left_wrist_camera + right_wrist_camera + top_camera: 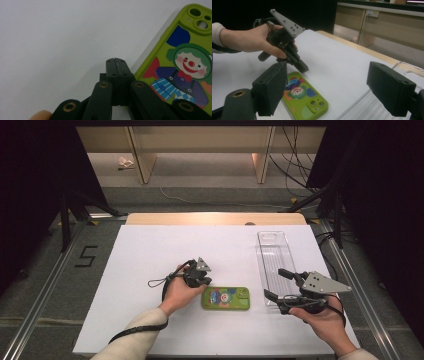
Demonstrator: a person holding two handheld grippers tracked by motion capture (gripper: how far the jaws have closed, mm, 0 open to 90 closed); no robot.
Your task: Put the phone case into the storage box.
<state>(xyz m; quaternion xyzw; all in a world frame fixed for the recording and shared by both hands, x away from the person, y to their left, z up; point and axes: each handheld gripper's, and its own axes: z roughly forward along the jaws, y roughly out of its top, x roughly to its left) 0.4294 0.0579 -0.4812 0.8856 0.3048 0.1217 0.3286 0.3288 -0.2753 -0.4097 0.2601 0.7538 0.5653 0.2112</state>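
Note:
A green phone case (226, 298) with a clown picture lies flat on the white table, camera holes toward the right. My left gripper (205, 284) points down at the case's left end, its jaws shut with nothing between them. In the left gripper view the shut tips (116, 61) sit just beside the case's edge (180, 62); I cannot tell if they touch it. My right gripper (275, 284) is held open to the right of the case, over the near end of a clear plastic tray (274, 255). Its wide-apart pads (273, 85) frame the case (304, 100) and the left gripper (302, 67).
The clear tray (409, 68) lies lengthwise at the table's right side. The white sheet (150, 260) covers a wooden tabletop. Metal rails and tripod legs stand on the floor to both sides, and wooden furniture is at the back.

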